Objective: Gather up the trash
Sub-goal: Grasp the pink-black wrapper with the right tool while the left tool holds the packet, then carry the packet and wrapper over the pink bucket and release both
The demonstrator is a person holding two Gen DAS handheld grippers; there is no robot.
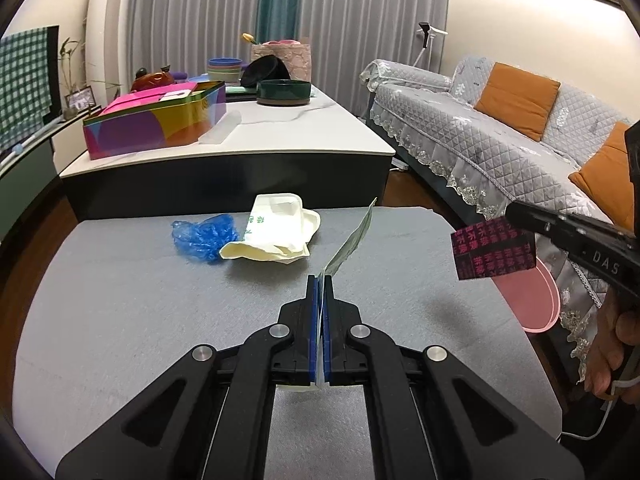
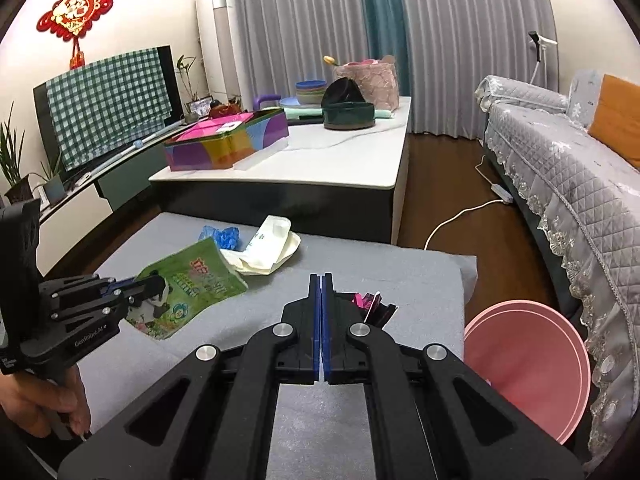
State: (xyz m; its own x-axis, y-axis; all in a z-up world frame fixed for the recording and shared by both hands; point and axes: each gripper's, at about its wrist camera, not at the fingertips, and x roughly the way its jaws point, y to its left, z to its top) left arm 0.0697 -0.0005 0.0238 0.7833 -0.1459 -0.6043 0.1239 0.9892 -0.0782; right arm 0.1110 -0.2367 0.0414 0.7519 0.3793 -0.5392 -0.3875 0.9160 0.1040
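My left gripper [image 1: 320, 280] is clamped tight on the green snack wrapper [image 2: 188, 288], lifted clear of the grey mat [image 1: 160, 320]; my right gripper [image 2: 320, 278] is closed on the dark pink-printed wrapper [image 1: 493, 249], which hangs at the mat's right edge above the pink bin [image 2: 528, 364]. Two pieces lie on the far part of the mat: the blue plastic glove [image 1: 204, 237] and, touching its right side, the cream paper bag [image 1: 276, 232]
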